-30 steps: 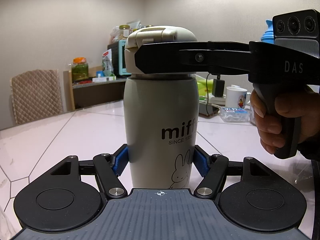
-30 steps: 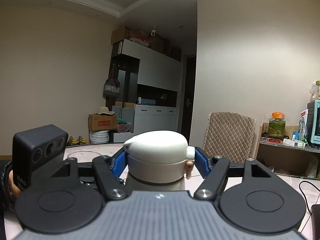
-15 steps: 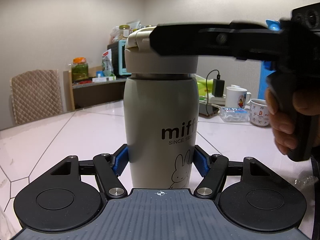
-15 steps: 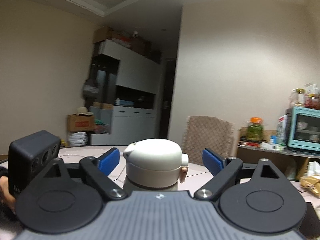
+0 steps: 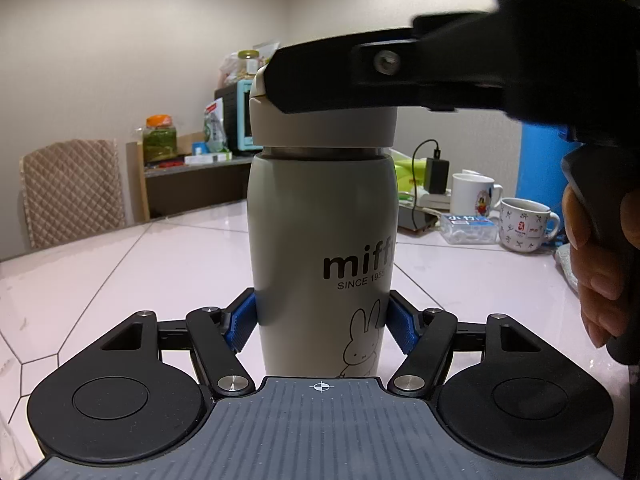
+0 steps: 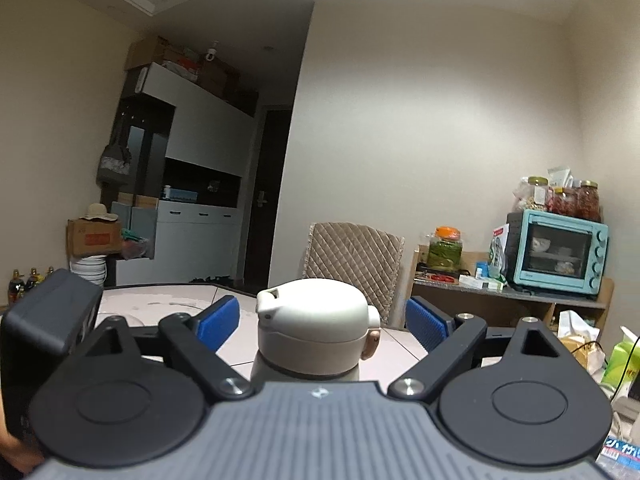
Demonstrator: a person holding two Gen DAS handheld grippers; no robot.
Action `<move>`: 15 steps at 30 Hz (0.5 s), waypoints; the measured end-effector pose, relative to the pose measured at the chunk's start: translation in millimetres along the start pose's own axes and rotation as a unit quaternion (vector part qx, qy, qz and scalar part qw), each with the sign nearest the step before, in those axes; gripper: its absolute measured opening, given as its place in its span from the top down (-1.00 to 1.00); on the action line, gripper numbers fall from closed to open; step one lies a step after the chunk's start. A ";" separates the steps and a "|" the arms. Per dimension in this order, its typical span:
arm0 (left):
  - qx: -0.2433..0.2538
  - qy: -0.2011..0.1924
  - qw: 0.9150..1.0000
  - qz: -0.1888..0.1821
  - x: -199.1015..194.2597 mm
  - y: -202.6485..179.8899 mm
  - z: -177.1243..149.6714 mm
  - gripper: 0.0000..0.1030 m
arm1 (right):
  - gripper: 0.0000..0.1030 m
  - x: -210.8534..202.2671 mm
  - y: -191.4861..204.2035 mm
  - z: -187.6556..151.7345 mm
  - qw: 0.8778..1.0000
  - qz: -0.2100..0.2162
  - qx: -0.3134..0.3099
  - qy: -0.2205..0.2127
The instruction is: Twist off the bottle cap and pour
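White tiled bench [image 5: 120, 264] carries the bottle [image 5: 320, 216] upright at centre. Left hand-held gripper [image 5: 322, 322] is clenched on its lower body, pads touching both sides. Right hand-held gripper [image 6: 322, 320] straddles the cap [image 6: 316, 312], jaws closing, pads not yet touching. Advice: centre on the cap, clamp its lower ring, not the flip lid, then twist level while the left resists rotation.

the beige miffy thermos bottle [image 5: 320, 240] stands upright on the pale tiled surface [image 5: 140, 264], with black lettering and a rabbit outline on its side. its cream flip-top cap [image 6: 316, 324] is still on, over a metal neck band.
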State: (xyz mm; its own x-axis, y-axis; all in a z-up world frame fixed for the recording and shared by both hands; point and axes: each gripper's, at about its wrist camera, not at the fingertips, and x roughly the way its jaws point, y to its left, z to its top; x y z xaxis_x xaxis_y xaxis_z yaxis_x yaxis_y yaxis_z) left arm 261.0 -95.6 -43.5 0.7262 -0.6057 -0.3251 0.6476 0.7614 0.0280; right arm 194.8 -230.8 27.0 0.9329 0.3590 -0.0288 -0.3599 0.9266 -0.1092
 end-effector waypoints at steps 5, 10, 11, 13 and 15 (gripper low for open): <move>0.000 0.000 1.000 0.000 -0.1 -0.5 -0.2 -0.39 | -0.68 5.3 1.8 -2.3 1.000 -0.017 0.002 0.005; 0.000 0.000 1.000 0.000 -0.4 -0.7 -0.2 -0.39 | -0.59 7.6 4.5 -3.1 1.000 -0.028 0.007 0.010; 0.000 0.000 1.000 0.000 -0.3 -0.5 -0.1 -0.39 | -0.59 8.5 5.3 -3.5 0.999 -0.029 0.007 0.012; 0.000 0.000 1.000 0.000 0.0 -0.6 -0.1 -0.39 | -0.57 9.9 6.1 -3.7 0.999 -0.031 0.008 0.015; 0.000 0.000 1.000 0.000 0.2 -0.6 -0.1 -0.39 | -0.55 10.1 7.0 -4.1 0.999 -0.031 0.007 0.015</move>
State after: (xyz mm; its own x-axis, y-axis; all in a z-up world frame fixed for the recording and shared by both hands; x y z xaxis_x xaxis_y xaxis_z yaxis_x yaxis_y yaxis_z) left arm 260.8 -96.2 -43.6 0.7261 -0.6058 -0.3251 0.6476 0.7615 0.0272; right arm 201.8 -221.2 21.9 0.9534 0.2972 -0.0521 -0.3011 0.9485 -0.0981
